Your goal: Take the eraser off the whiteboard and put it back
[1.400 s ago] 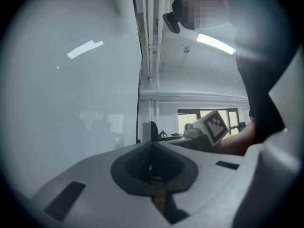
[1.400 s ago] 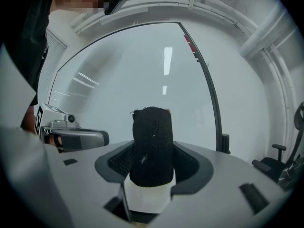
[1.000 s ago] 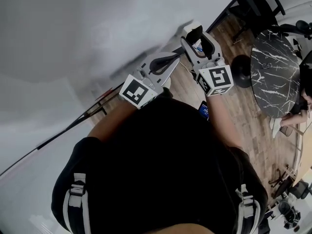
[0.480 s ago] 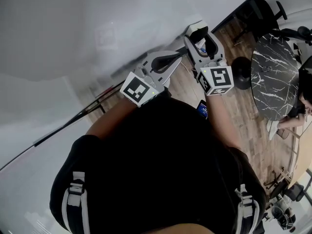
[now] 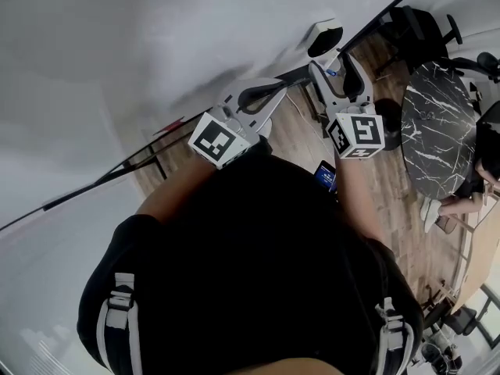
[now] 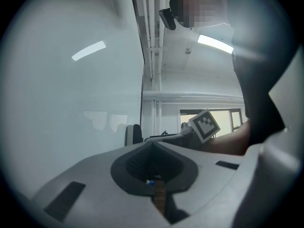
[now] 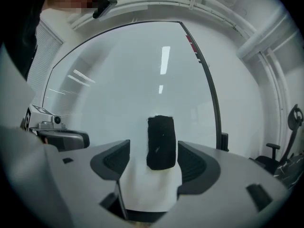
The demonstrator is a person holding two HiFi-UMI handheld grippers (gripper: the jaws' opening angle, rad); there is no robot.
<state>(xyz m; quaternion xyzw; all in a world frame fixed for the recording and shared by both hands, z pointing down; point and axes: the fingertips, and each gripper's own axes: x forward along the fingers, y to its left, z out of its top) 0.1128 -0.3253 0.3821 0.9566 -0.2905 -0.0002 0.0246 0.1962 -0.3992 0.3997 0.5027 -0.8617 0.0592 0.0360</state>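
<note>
No word, number or brand is showing clearly enough to be read. The left marker cube [image 5: 219, 141] and the right marker cube [image 5: 357, 133] are carrying only black-and-white square patterns, not letters, and these are telling nothing in plain reading

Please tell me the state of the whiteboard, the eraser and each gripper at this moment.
whiteboard: upright, carries the eraser.
eraser: stuck upright on the whiteboard, no jaw presses on it.
right gripper: jaws wide apart and opening, holds nothing, eraser just ahead of them.
left gripper: jaws shut, nothing between them.
</note>
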